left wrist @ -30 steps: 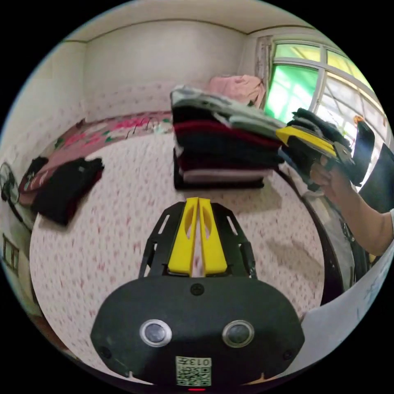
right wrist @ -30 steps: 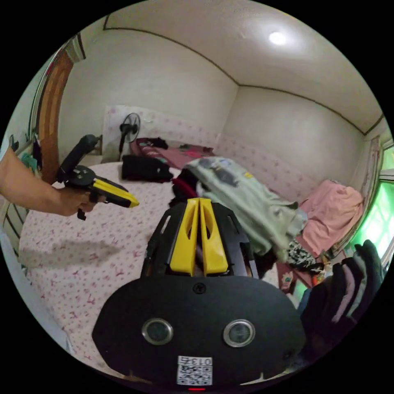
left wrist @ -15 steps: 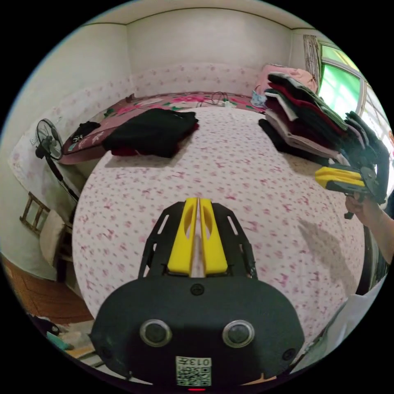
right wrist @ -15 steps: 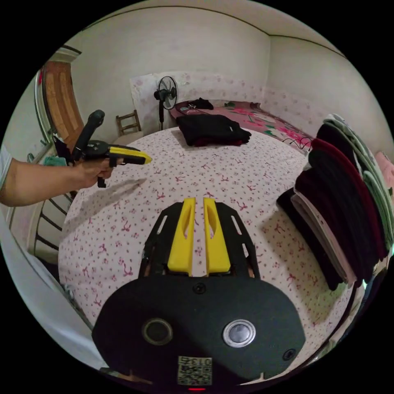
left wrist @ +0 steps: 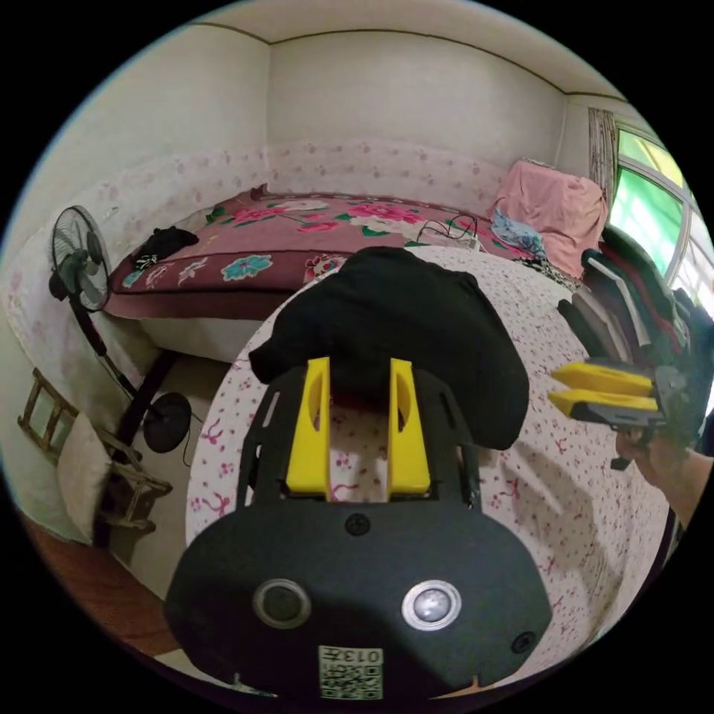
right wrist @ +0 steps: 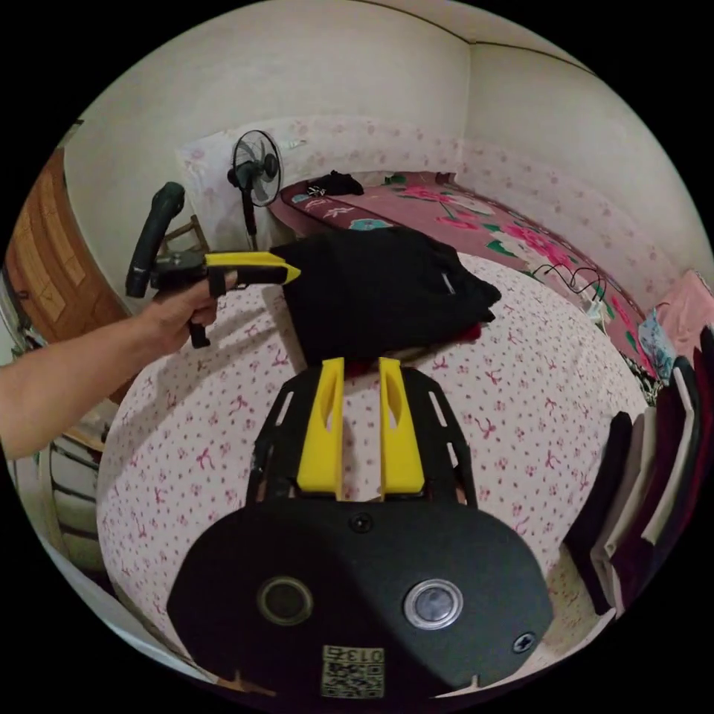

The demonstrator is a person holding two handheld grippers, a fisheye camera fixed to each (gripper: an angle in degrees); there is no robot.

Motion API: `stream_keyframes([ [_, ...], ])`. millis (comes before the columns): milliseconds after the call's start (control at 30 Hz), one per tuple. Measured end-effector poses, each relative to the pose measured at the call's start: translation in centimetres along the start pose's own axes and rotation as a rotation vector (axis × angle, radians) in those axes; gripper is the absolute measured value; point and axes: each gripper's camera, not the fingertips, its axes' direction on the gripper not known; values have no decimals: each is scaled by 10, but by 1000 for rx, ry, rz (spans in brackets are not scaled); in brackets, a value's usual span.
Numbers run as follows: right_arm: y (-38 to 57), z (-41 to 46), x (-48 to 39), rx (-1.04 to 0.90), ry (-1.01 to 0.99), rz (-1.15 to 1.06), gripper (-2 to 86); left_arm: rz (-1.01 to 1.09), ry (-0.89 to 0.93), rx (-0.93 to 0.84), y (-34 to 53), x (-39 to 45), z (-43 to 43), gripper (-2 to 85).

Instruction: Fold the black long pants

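Approaching the pants [left wrist: 401, 327] on the bed [right wrist: 520, 401]: left claw [left wrist: 358, 372] wide open, right claw [right wrist: 362, 372] slightly parted, both empty, poised to grasp.

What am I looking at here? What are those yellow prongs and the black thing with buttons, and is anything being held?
No robot here: a person carries a hand-held gripper in each hand, and a fisheye camera rides on each. In the left gripper view, the yellow prongs are the left hand-held gripper, jaws spread apart, right at the edge of a bundle of black pants lying on a bed with a flowered sheet. The right gripper view looks over the right hand-held gripper, jaws slightly parted, toward the same bundle. Nothing is held yet. Each view also catches the other gripper in the person's hand. A stack of folded clothes sits at the bed's side, and a standing fan beyond.
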Motion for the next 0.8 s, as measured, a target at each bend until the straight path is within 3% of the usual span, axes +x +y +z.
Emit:
stream_keyframes([
  [167,-12,33,-3,-108,-48,114,33,-8,99,6,9,-24,-2,18],
  [300,3,-29,-15,157,-71,132,11,13,255,124,22,-31,-34,9],
  [433,48,-112,-14,456,-356,182,6,91,479,222,39,-11,-78,6],
  [633,166,-235,-34,739,-664,40,4,302,893,373,112,45,-171,6],
  [733,228,-262,-59,647,-681,11,4,271,983,264,158,68,-181,5],
  [800,255,-255,-83,403,-531,81,4,263,798,-19,196,87,-167,2],
])
